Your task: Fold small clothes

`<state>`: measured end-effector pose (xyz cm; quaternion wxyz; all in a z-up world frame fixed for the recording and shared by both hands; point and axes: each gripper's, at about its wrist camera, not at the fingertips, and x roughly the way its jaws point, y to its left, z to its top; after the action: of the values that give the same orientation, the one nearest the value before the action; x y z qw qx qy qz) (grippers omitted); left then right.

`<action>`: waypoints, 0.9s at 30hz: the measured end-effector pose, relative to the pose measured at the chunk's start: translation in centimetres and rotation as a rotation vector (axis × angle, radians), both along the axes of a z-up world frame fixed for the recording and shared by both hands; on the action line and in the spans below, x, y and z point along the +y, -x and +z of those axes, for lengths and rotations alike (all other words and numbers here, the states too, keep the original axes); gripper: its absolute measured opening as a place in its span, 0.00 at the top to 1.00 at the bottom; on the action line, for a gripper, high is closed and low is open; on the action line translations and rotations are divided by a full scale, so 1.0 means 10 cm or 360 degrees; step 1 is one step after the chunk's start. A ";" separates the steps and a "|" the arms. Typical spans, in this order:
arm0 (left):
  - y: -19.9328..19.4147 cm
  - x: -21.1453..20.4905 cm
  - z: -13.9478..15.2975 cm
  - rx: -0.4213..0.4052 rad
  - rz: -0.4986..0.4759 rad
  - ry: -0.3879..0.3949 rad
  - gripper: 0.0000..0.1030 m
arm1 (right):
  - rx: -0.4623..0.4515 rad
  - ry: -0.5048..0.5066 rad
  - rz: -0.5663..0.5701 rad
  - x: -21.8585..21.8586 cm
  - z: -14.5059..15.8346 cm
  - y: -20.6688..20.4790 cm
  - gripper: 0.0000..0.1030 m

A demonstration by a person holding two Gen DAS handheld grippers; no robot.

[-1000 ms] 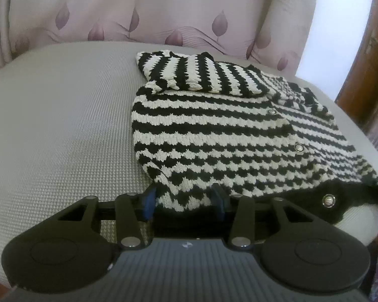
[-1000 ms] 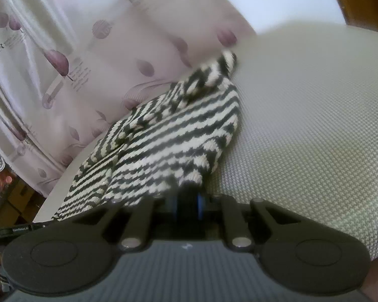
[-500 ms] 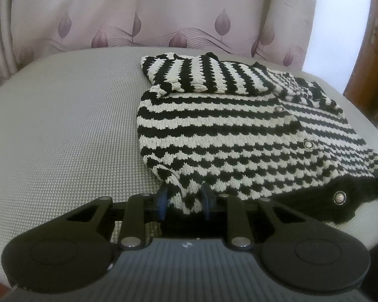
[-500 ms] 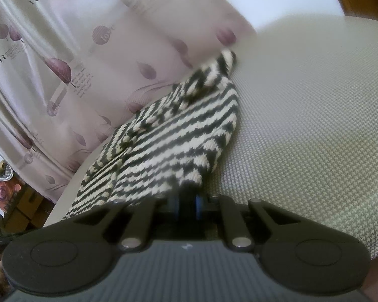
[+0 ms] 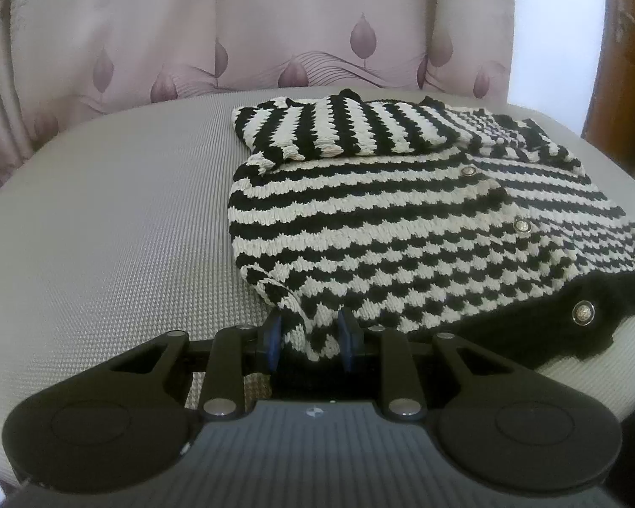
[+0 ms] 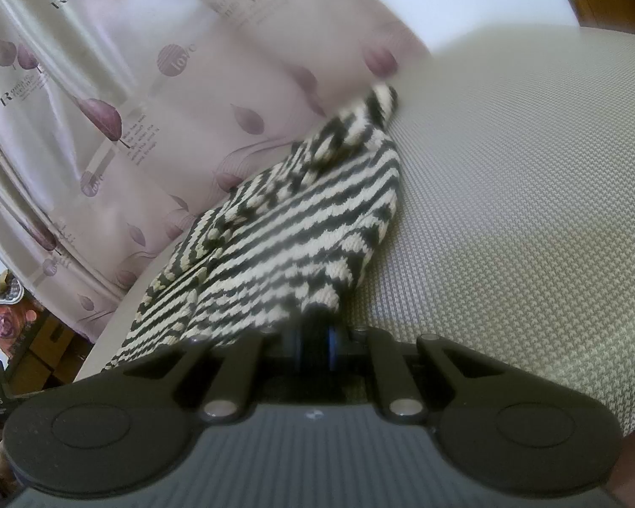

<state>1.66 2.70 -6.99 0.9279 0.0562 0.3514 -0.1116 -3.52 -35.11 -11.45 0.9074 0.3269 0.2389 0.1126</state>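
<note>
My left gripper (image 5: 308, 335) is straddling the near hem corner of the striped cardigan (image 5: 406, 228), fingers apart with knit between them. My right gripper (image 6: 315, 340) is pinching the cardigan's other hem corner tight. Cardigan is lying on the grey mattress (image 5: 106, 220), curtain (image 5: 275, 25) behind it.

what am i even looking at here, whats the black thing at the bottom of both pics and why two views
The black shape is a hand-held gripper with two fingers; a person carries one in each hand, and a wide-angle camera on each looks forward along its fingers. That gives two views of one scene. A black-and-white striped knit cardigan with metal buttons lies on a grey textured surface, a leaf-print curtain behind. The left gripper has the hem's near corner between its blue-padded fingers, which look not fully closed. The right gripper is shut on another edge of it.
</note>
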 end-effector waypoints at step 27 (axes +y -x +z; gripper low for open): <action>-0.06 0.21 0.15 -0.0092 -0.0049 0.0309 0.93 | -0.0110 -0.0206 0.0010 -0.17 0.23 0.00 0.90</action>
<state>2.24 4.79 -5.46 0.9369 -0.0254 0.3110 -0.1578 -3.53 -36.81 -9.13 0.8917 0.3800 0.2008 0.1420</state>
